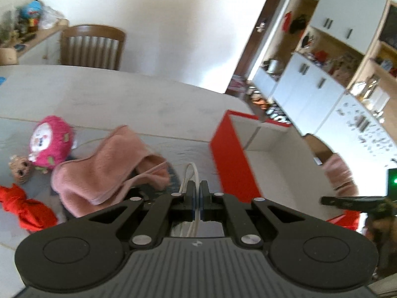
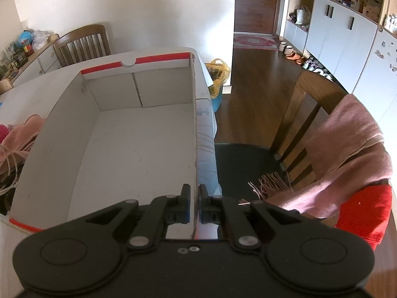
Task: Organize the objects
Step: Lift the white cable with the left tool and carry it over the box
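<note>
My left gripper (image 1: 197, 186) is shut on a white cable (image 1: 191, 171) that loops up between its fingers, just left of the red and white box (image 1: 233, 154). A pink towel (image 1: 106, 166), a pink plush toy (image 1: 50, 141), a small doll head (image 1: 21, 168) and a red cloth (image 1: 27, 208) lie on the table to the left. My right gripper (image 2: 194, 191) is shut on the box's right wall (image 2: 194, 129). The box is open and its inside (image 2: 139, 149) is bare.
A wooden chair (image 2: 310, 114) with a pink scarf (image 2: 347, 154) and a red cushion (image 2: 364, 213) stands right of the table. Another chair (image 1: 91, 47) stands at the far side. A yellow bag (image 2: 218, 74) sits on the floor beyond the table edge.
</note>
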